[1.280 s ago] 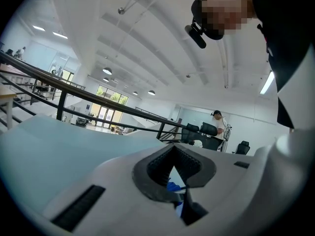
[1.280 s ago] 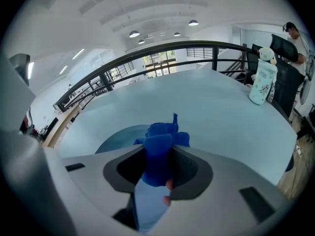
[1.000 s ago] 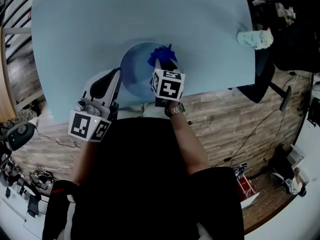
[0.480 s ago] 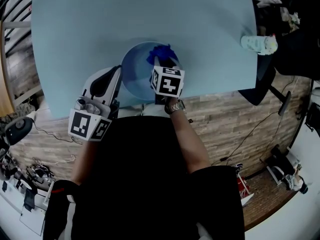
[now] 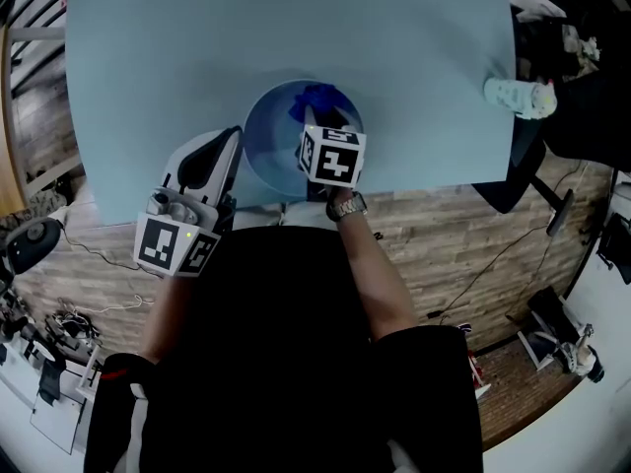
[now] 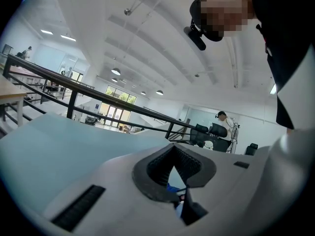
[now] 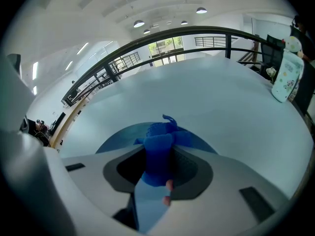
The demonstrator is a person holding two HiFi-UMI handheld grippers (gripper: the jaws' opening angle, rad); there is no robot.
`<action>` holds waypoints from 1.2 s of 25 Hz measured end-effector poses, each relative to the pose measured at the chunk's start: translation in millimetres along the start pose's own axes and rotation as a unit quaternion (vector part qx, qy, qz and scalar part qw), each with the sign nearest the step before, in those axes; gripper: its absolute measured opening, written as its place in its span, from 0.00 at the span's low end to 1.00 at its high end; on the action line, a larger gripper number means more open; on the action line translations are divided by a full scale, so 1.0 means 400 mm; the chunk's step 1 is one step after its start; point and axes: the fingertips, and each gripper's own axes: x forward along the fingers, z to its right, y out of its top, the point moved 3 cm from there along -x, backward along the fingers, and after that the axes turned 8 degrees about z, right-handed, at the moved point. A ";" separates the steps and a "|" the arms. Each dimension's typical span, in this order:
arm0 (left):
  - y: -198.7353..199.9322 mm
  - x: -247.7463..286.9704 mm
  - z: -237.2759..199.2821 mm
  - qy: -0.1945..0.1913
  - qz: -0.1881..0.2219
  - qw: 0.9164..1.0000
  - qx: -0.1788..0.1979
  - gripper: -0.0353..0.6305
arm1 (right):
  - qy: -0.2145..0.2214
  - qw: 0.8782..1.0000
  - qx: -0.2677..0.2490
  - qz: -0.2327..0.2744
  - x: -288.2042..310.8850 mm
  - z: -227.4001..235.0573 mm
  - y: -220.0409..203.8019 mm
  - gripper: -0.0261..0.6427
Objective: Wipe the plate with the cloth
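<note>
The blue cloth (image 5: 317,100) is soft and limp. It hangs in a bunched wad and looks very light, so it should fold and drag rather than push. It is held at its gathered middle, which leaves a loose tuft free beyond the tips to sweep with.

The right gripper (image 7: 158,167) has its fingers (image 7: 191,170) pinching that wad, with cloth filling the space between the dark pads. The tuft lies over the far part of the blue plate (image 5: 268,146).

The plate sits on the pale blue bench (image 5: 197,37) near its front edge, directly in front of the person. It looks rigid and smooth. It would probably slide on the bench under sideways pressure, so the rim is the sensible place to steady it.

The right gripper reaches out over the plate's near right part, pointing away from the person. The forearm runs straight out from the body, with a watch (image 5: 345,208) at the wrist.

The left gripper (image 6: 173,177) lies low at the plate's left side, aimed at the rim, and its camera is tipped up toward the ceiling. Its fingers (image 6: 151,170) are drawn together, leaving only a narrow wedge. A sliver of blue shows in that wedge, but it is unclear whether anything is gripped there.
</note>
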 end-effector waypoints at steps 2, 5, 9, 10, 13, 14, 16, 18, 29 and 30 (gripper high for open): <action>-0.001 -0.004 -0.007 0.003 0.000 1.000 -0.002 0.05 | 0.003 1.000 -0.003 -0.001 0.007 -0.008 0.001 0.21; 0.000 -0.006 -0.013 0.006 0.001 1.000 -0.003 0.05 | 0.009 1.000 -0.008 -0.001 0.013 -0.020 0.004 0.21; -0.003 -0.014 -0.016 0.010 0.000 1.000 -0.005 0.05 | 0.018 1.000 -0.013 -0.003 0.016 -0.036 0.005 0.21; -0.003 -0.017 -0.018 0.011 0.000 1.000 -0.006 0.05 | 0.020 1.000 -0.015 -0.003 0.018 -0.042 0.006 0.21; -0.007 -0.023 -0.022 0.012 -0.002 1.000 -0.008 0.05 | 0.025 0.999 -0.019 -0.003 0.026 -0.052 0.006 0.21; -0.009 -0.024 -0.023 0.013 -0.001 1.000 -0.008 0.05 | 0.027 0.999 -0.021 -0.004 0.028 -0.054 0.005 0.21; -0.010 -0.027 -0.025 0.016 0.000 1.000 -0.008 0.05 | 0.033 0.999 -0.025 -0.006 0.031 -0.062 0.002 0.21; -0.009 -0.032 -0.028 0.017 0.000 1.000 -0.009 0.05 | 0.039 0.999 -0.030 -0.008 0.034 -0.074 -0.001 0.21; -0.013 -0.048 -0.040 0.018 -0.001 1.000 -0.007 0.05 | 0.059 0.997 -0.047 -0.016 0.043 -0.122 -0.014 0.21; -0.012 -0.049 -0.042 0.019 -0.001 1.000 -0.007 0.05 | 0.061 0.997 -0.047 -0.017 0.044 -0.127 -0.016 0.21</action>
